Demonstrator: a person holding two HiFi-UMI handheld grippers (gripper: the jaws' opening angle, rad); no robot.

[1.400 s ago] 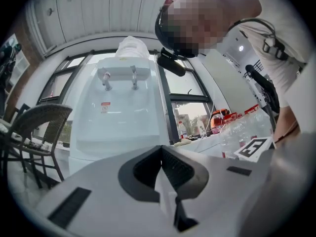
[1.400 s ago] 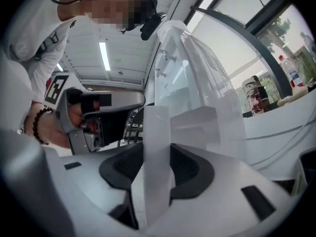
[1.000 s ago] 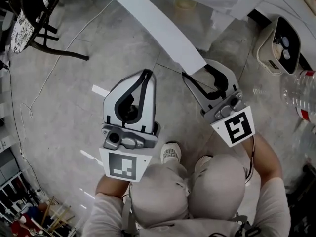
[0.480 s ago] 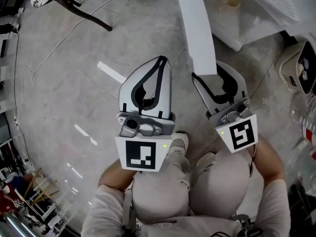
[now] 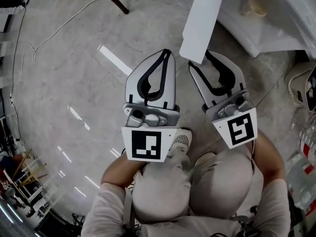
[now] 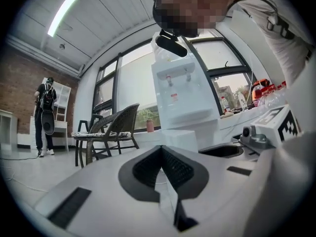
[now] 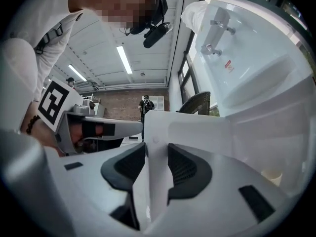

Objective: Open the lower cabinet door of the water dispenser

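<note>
Door (image 5: 201, 19) stands wide open, upper centre of head view. Right gripper (image 5: 200, 60) jaws, just closing, pinch its free edge. Left gripper (image 5: 165, 52) pressed together, empty. We judge opening nearly done; next, let go cleanly.

Bare floor (image 5: 64, 83) lies open left of the open cabinet door (image 5: 202, 19); dispenser (image 5: 276, 14), beige container (image 5: 302, 85) and bottles (image 5: 307, 152) crowd the right.

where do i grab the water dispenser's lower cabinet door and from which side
Grip the cabinet door at its free vertical edge, coming end-on from the swung-out side: it is a thin upright panel, so jaws can straddle both faces. The right gripper, jaws just closing, pinches there.
</note>
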